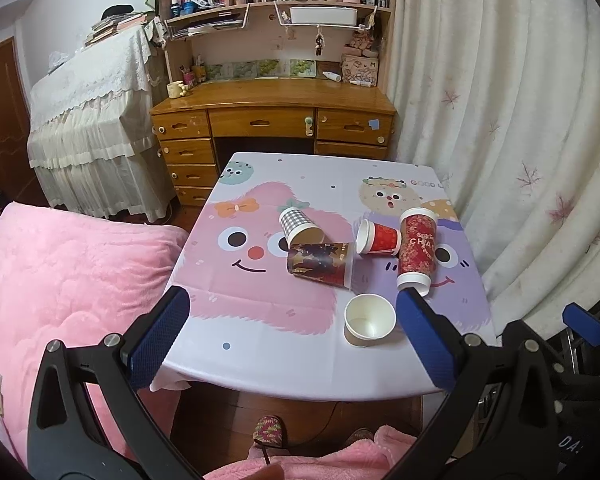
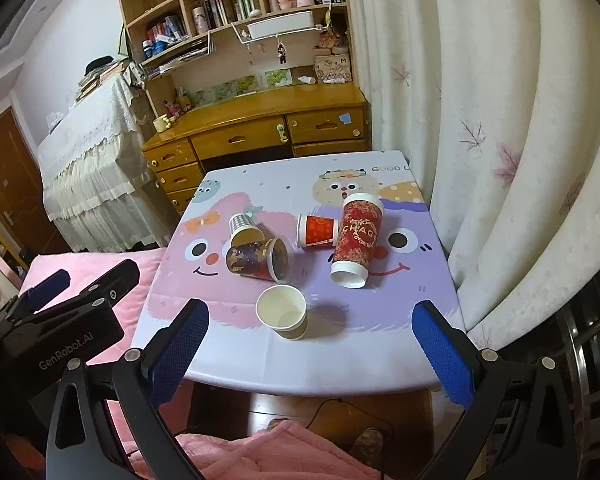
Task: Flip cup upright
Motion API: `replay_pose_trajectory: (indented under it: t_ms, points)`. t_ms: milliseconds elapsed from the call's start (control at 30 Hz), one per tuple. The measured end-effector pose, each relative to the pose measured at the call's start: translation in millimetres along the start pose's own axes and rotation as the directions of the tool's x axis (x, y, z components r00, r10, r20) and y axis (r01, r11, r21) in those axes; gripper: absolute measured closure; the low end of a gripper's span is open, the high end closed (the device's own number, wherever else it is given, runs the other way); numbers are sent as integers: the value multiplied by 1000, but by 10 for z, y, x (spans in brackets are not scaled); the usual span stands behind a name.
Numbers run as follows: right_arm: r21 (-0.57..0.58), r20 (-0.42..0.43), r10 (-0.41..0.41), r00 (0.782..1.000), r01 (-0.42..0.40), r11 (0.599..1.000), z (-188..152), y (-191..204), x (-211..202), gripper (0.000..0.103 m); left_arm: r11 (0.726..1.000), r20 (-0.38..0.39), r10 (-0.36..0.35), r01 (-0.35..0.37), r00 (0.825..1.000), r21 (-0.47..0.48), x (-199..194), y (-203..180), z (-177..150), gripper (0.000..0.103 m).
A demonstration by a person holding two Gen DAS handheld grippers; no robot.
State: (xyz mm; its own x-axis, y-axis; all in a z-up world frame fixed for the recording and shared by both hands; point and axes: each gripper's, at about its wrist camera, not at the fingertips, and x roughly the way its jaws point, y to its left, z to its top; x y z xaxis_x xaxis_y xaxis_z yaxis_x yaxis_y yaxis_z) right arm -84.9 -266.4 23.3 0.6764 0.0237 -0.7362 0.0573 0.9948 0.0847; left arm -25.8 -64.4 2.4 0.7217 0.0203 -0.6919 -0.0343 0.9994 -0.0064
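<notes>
White cup (image 1: 369, 321) (image 2: 283, 312) stands upright, mouth up; 4 other cups lie on side on bench (image 1: 260, 360). Both grippers' jaws wide, holding nothing.

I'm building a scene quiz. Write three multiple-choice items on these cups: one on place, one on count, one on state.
1. Where does the white cup stand?
A. nearest the table's front edge
B. by the far edge
C. on the wooden desk

2. How many cups lie on their sides?
A. two
B. four
C. six

3. How is the right claw?
A. shut on a cup
B. open and empty
C. out of view

Answers:
1 A, it stands in front of the others on the table.
2 B, the checked cup, dark patterned cup, small red cup and tall red cup all lie flat.
3 B, its fingers stand apart, holding nothing.
</notes>
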Motion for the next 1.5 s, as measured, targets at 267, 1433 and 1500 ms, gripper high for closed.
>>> replay_pose_trajectory:
  t_ms: [267, 1433, 1500]
  points:
    - [20, -25, -1, 1000, 1, 1000, 31, 6, 110, 0, 1000, -5, -13, 13, 1000, 25, 29, -34, 39, 1]
    - [61, -83, -12, 996, 17, 998, 19, -130, 295, 0, 998, -27, -25, 26, 999, 51, 124, -140, -9, 1]
    - [61, -85, -11, 996, 16, 998, 22, -129, 298, 0, 998, -28, -25, 27, 999, 51, 125, -139, -6, 1]
